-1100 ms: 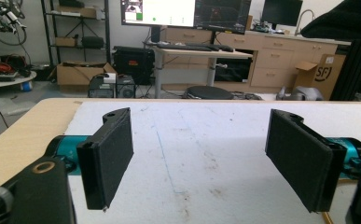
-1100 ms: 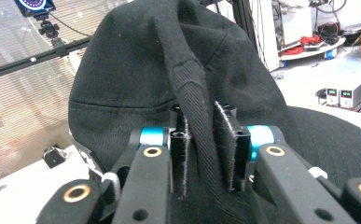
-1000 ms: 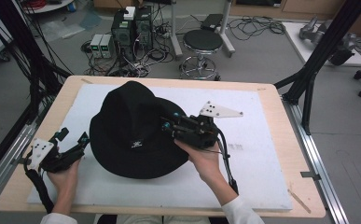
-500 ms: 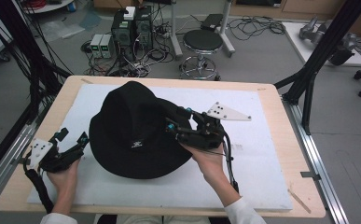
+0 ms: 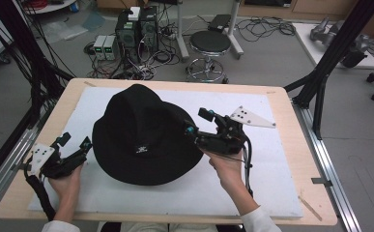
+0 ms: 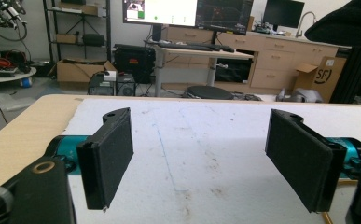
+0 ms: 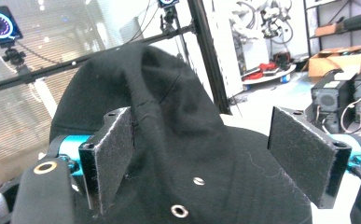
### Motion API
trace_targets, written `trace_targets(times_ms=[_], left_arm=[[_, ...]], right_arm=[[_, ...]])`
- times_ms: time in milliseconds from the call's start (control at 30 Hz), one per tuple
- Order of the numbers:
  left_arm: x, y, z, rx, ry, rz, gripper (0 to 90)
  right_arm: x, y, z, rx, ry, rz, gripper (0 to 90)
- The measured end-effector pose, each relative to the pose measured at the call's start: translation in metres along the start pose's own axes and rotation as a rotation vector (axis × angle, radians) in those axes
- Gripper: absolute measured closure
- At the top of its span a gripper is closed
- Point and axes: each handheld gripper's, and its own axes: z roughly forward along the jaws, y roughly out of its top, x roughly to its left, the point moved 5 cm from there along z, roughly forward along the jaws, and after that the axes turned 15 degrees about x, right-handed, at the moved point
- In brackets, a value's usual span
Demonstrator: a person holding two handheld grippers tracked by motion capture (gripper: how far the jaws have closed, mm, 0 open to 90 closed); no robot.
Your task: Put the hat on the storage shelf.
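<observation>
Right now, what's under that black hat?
The hat lies on a white sheet covering the table. Its brim rests flat all round, so anything beneath the crown is hidden.

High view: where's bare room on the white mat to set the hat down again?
Free: the white foam mat right of the right hand-held gripper, out to the wooden table edge; also the near strip in front of the black fabric bucket hat. Crowded: the left side, between hat brim and left hand-held gripper.
</observation>
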Motion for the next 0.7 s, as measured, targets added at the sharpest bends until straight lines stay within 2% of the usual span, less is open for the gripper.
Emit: trace_targets(times_ms=[300,567,700], left_arm=[[0.0,0.0,0.0,0.002,0.001,0.001,23.4],[-0.001,0.0,0.0,0.0,0.004,0.002,23.4],[-0.002,0.0,0.001,0.001,0.004,0.007,23.4]], right_arm=[[-0.013,0.004,-0.024,-0.049,-0.066,0.005,21.1],[-0.034,-0.002,-0.049,-0.088,-0.184,0.018,20.6],[-0.041,-0.007,-0.057,-0.085,-0.244,0.02,20.6]])
